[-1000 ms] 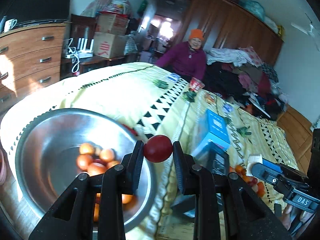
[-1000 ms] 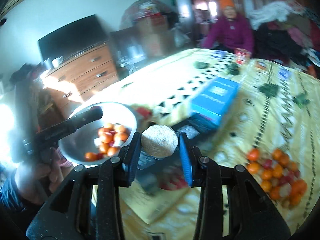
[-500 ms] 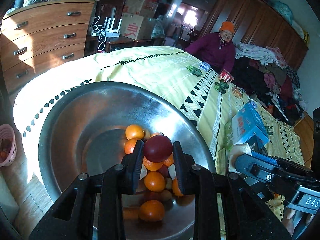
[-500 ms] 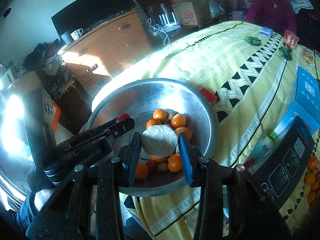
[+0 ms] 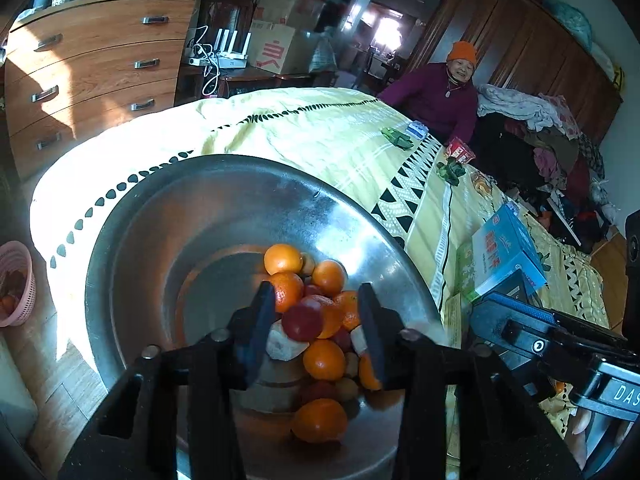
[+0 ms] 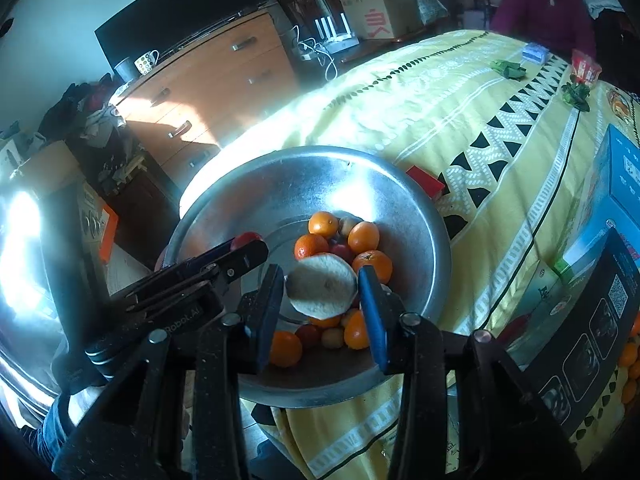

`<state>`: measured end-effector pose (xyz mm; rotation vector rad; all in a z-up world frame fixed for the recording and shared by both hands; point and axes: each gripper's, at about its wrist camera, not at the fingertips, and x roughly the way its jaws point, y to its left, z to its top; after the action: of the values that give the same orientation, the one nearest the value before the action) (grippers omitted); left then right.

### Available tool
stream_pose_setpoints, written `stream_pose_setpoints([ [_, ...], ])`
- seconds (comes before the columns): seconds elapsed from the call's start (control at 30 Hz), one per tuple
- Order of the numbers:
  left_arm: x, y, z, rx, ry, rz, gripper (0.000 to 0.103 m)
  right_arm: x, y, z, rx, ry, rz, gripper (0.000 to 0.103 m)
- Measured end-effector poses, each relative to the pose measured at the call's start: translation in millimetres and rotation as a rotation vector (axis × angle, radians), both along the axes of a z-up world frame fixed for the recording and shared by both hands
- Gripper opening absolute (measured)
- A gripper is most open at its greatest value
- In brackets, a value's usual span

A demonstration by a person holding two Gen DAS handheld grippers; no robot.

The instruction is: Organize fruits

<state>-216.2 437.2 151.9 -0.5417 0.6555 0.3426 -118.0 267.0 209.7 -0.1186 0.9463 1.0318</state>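
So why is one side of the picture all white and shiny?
Right wrist view: sunlight glares white along the left edge and flashes off the metal bowl. Left wrist view: the yellow cloth washes out white at left, and the fisheye lens bends the dresser.

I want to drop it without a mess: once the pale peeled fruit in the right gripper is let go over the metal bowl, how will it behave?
The pale peeled fruit looks roundish, so it will probably roll off the mounded oranges rather than stay put. With its skin apparently off, it is likely soft and may bruise. The metal bowl has sloping walls, which should steer it back toward the middle.
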Motion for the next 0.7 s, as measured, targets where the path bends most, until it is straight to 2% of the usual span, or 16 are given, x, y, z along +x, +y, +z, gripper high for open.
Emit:
stream_pose_setpoints([
  [0.07,-3,1,2,0.0,-0.003,0.012,0.069,-2,-1,3,0.005,-0.006,0.002,0.045],
  [0.13,-5,2,5,0.003,0.0,0.022,0.078,-4,-5,8,0.018,-0.017,-0.005,0.063],
  [0.27,-8,-4,13,0.02,-0.003,0.032,0.084,-15,-22,26,0.043,-0.081,-0.019,0.066],
  [0.33,-8,-13,22,0.041,-0.014,0.017,0.088,-23,-40,38,0.049,-0.155,-0.043,0.069],
  [0.37,-9,-18,26,0.054,-0.019,0.012,0.089,-29,-54,45,0.047,-0.207,-0.072,0.071],
  [0.43,-12,-34,38,0.081,-0.039,0.006,0.096,-34,-81,56,0.04,-0.302,-0.148,0.084],
  [0.47,-12,-42,43,0.095,-0.049,0.0,0.096,-35,-94,60,0.029,-0.34,-0.191,0.086],
  [0.57,-10,-68,54,0.122,-0.066,-0.038,0.099,-33,-134,67,-0.029,-0.416,-0.319,0.088],
  [0.7,1,-110,63,0.15,-0.067,-0.109,0.102,-26,-176,62,-0.139,-0.469,-0.461,0.088],
])
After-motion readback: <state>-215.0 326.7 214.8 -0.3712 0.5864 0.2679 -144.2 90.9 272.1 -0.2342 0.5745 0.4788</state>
